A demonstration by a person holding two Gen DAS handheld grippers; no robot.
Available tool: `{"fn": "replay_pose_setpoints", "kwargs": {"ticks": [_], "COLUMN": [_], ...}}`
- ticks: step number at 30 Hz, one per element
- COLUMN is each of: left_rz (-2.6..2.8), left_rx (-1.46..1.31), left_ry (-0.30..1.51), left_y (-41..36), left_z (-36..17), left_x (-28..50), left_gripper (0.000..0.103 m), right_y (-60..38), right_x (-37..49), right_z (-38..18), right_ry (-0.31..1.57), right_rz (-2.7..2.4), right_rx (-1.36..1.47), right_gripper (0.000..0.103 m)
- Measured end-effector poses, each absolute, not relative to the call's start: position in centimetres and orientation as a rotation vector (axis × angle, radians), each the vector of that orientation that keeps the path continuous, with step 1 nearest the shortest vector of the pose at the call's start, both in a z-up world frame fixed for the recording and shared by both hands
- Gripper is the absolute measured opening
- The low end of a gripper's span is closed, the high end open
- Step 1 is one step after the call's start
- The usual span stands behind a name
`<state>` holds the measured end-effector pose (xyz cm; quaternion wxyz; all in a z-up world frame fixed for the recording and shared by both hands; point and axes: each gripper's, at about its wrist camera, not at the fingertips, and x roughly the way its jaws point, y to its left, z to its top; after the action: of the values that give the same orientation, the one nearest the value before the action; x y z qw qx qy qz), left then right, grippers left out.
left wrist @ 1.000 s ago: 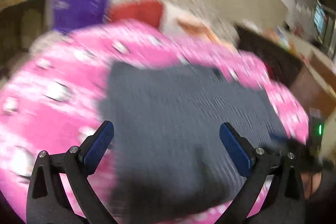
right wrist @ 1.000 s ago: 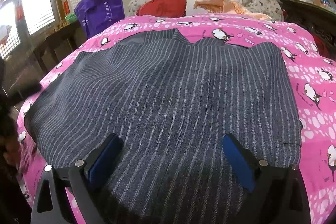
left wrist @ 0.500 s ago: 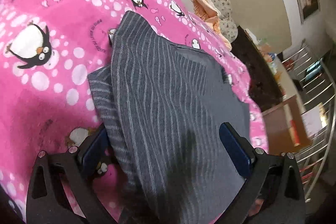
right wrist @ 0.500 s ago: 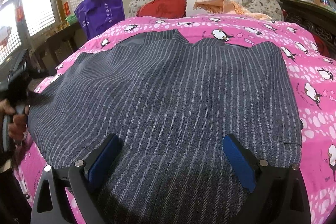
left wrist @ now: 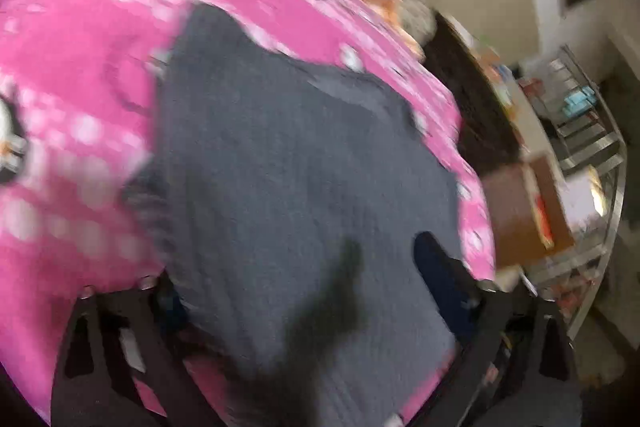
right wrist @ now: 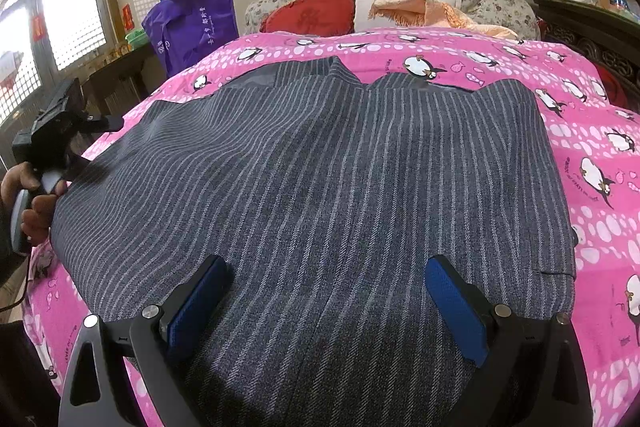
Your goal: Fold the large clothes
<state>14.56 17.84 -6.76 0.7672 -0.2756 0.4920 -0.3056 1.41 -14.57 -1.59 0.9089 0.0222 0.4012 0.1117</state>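
Observation:
A large grey pinstriped jacket (right wrist: 320, 179) lies spread flat on the pink penguin bedspread (right wrist: 592, 131). My right gripper (right wrist: 326, 301) is open just above the jacket's near hem. In the blurred left wrist view the jacket (left wrist: 296, 171) fills the middle, and my left gripper (left wrist: 304, 291) is open with the garment's left edge lying between its fingers. The left gripper also shows in the right wrist view (right wrist: 60, 131), held by a hand at the jacket's left side.
A red cushion (right wrist: 316, 13), a white pillow and an orange blanket (right wrist: 432, 13) lie at the headboard. A purple bag (right wrist: 192, 23) stands left of the bed. A dark wooden cabinet (right wrist: 592, 27) flanks the right side; metal shelves (left wrist: 584, 147) stand beyond.
The left gripper has swung in over the jacket's left edge and keeps moving, blurring its view. The right gripper and the jacket's body stay still.

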Motion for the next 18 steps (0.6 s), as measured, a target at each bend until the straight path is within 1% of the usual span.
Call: {"fn": "replay_pose_setpoints", "kwargs": {"ticks": [3, 5, 6, 8, 9, 10, 11, 12, 13, 15, 18], "left_rz": [-0.678, -0.598, -0.543, -0.552, -0.594, -0.630, -0.668, -0.680, -0.676, -0.679, -0.657], "left_rx": [-0.494, -0.476, -0.440, -0.387, -0.329, -0.301, -0.264, -0.215, -0.177, -0.182, -0.186], "left_ry": [1.006, 1.033, 1.066, 1.071, 1.097, 1.107, 1.108, 1.102, 1.104, 1.101, 1.095], "left_y": [17.5, 18.2, 18.4, 17.7, 16.6, 16.0, 15.4, 15.0, 15.0, 15.3, 14.5], "left_z": [-5.2, -5.9, -6.8, -6.9, -6.6, -6.3, -6.2, -6.1, -6.3, -6.9, -7.1], "left_x": [13.5, 14.4, 15.1, 15.0, 14.7, 14.3, 13.9, 13.7, 13.8, 14.3, 15.1], "left_gripper": [0.090, 0.090, 0.087, 0.087, 0.087, 0.087, 0.087, 0.087, 0.087, 0.087, 0.088], "right_y": [-14.5, -14.5, -14.5, -14.7, -15.0, -15.7, -16.8, -17.7, -19.1, -21.0, -25.2], "right_x": [1.5, 1.5, 1.6, 1.5, 1.1, 0.3, -0.7, -1.1, -1.3, -1.1, -0.4], "right_z": [-1.6, -1.5, -1.3, 0.3, 1.3, 3.0, 4.7, 5.4, 5.7, 4.9, 3.0], "right_ry": [0.828, 0.833, 0.848, 0.857, 0.834, 0.772, 0.701, 0.680, 0.691, 0.728, 0.800], "right_rz": [0.231, 0.230, 0.229, 0.176, 0.152, 0.132, 0.121, 0.110, 0.074, 0.015, -0.061], "right_rx": [0.047, 0.048, 0.049, 0.032, 0.018, 0.004, -0.007, -0.019, -0.053, -0.099, -0.032], "right_gripper": [0.099, 0.099, 0.099, 0.094, 0.085, 0.083, 0.084, 0.088, 0.090, 0.090, 0.090]}}
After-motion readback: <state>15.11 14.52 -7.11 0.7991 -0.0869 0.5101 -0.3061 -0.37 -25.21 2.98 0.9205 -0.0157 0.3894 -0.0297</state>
